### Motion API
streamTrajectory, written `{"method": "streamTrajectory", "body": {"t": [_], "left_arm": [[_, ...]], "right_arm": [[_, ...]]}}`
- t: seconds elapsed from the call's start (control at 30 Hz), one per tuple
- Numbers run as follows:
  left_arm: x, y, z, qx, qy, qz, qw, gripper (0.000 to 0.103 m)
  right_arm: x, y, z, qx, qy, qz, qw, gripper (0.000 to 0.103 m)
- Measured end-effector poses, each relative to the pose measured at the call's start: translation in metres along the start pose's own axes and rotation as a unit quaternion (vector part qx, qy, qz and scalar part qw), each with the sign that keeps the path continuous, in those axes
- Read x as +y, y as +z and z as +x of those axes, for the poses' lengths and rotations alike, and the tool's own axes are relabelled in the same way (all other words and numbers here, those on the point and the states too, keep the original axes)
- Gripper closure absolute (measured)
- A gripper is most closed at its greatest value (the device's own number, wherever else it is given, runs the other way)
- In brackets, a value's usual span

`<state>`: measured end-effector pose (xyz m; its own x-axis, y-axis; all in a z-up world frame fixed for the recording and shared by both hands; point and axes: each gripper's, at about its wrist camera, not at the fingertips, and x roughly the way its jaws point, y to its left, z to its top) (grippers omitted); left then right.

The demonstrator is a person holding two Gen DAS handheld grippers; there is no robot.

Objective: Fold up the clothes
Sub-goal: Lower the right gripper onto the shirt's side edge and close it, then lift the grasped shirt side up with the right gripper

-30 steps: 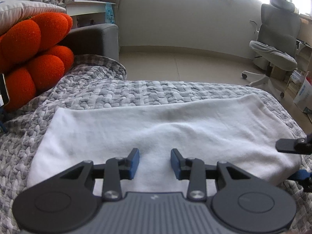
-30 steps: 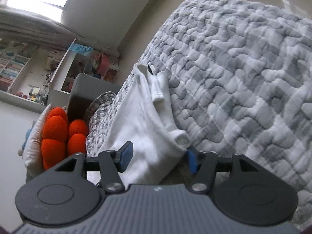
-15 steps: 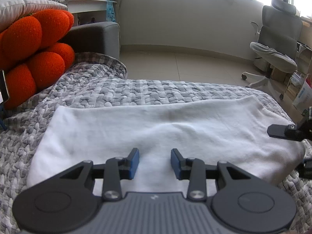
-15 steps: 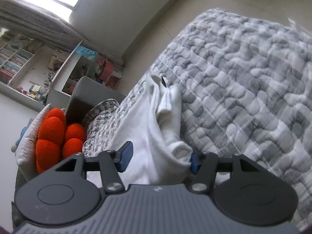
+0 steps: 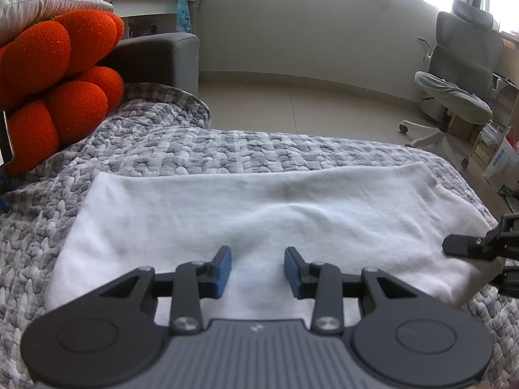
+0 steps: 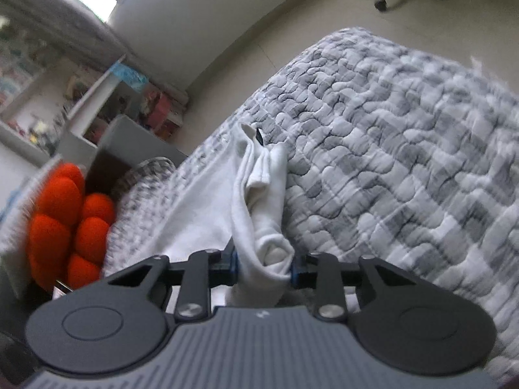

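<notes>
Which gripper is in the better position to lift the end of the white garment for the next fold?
Probably the right gripper. Its jaws have just been closing, and its pads pinch the bunched end of the white garment. The left gripper is open over the flat middle of the cloth and holds nothing.

Daylight pours in from blown-out windows far beyond the tool. The left wrist view is soft but steady; the right wrist view smears at its edges, where the round orange knitted cushions [image 6: 61, 223] blur. Fisheye bends the walls.
</notes>
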<state>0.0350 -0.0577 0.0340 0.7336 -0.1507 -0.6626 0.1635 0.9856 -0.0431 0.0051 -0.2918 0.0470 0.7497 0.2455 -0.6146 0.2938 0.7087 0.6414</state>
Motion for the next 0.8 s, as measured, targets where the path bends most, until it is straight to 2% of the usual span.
{"method": "streamTrajectory", "body": {"t": [0.1, 0.13, 0.23, 0.27, 0.63, 0.8], "left_arm": [[0.0, 0.0, 0.0, 0.0, 0.001, 0.004, 1.0, 0.066], [0.0, -0.001, -0.001, -0.001, 0.0, 0.007, 1.0, 0.066], [0.002, -0.001, -0.001, 0.0, -0.004, 0.007, 1.0, 0.066], [0.003, 0.0, -0.002, 0.0, -0.006, 0.005, 1.0, 0.066], [0.01, 0.0, -0.002, 0.004, -0.028, 0.005, 0.9996, 0.064], [0.006, -0.001, -0.001, 0.003, -0.021, 0.02, 0.9996, 0.064]], "right_arm": [[0.006, 0.0, -0.006, -0.015, 0.021, -0.005, 1.0, 0.072], [0.007, 0.0, -0.005, -0.014, 0.019, -0.007, 1.0, 0.069], [0.007, -0.002, 0.004, 0.001, -0.02, -0.014, 1.0, 0.069], [0.007, -0.002, 0.003, -0.001, -0.021, -0.016, 1.0, 0.071], [0.04, -0.013, -0.013, -0.069, 0.002, -0.111, 0.991, 0.074], [0.052, -0.02, -0.021, -0.098, 0.014, -0.154, 0.983, 0.076]]}}
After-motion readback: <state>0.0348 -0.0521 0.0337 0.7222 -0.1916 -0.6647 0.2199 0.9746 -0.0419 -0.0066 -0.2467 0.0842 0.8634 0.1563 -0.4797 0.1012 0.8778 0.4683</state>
